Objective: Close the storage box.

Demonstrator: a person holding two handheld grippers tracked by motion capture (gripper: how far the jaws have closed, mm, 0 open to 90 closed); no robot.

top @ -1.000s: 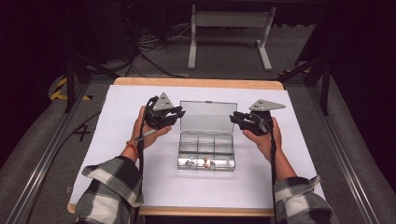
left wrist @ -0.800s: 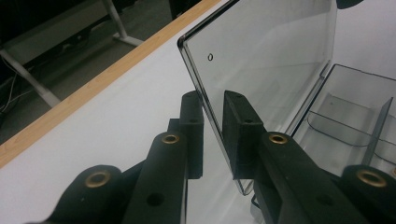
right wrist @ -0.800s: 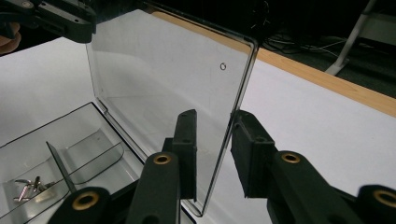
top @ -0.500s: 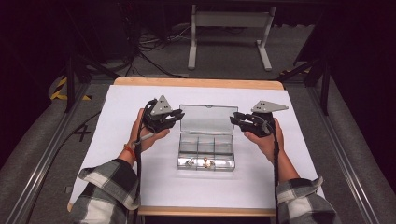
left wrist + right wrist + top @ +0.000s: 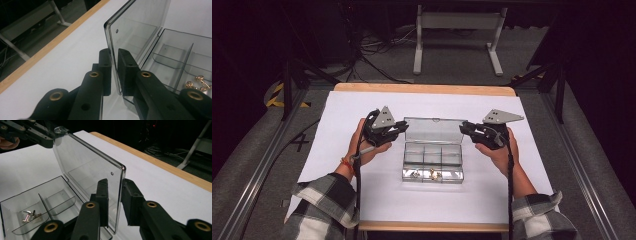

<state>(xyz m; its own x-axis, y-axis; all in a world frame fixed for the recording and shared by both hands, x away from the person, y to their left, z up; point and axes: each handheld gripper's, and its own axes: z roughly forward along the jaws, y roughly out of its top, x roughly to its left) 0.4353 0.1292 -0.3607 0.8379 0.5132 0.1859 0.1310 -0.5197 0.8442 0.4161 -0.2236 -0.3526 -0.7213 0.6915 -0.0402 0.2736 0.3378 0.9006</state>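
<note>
A clear plastic compartment box [image 5: 432,156] sits mid-table with its lid [image 5: 433,131] standing upright. Small gold parts [image 5: 424,174] lie in its front compartments. My left gripper [image 5: 404,126] straddles the lid's left edge. In the left gripper view, the left gripper [image 5: 114,53] has both pads against the lid [image 5: 140,27]. The right gripper [image 5: 463,126] takes the opposite edge, and in the right gripper view the right gripper [image 5: 115,182] grips the lid [image 5: 85,167]. Both sets of jaws have just been closing with the lid between them.
White paper [image 5: 362,200] covers the wooden table [image 5: 424,89]. A metal stand [image 5: 457,30] and cables lie on the floor beyond the far edge. Rails run along both sides of the table. The gold parts [image 5: 30,216] rest in a curved compartment.
</note>
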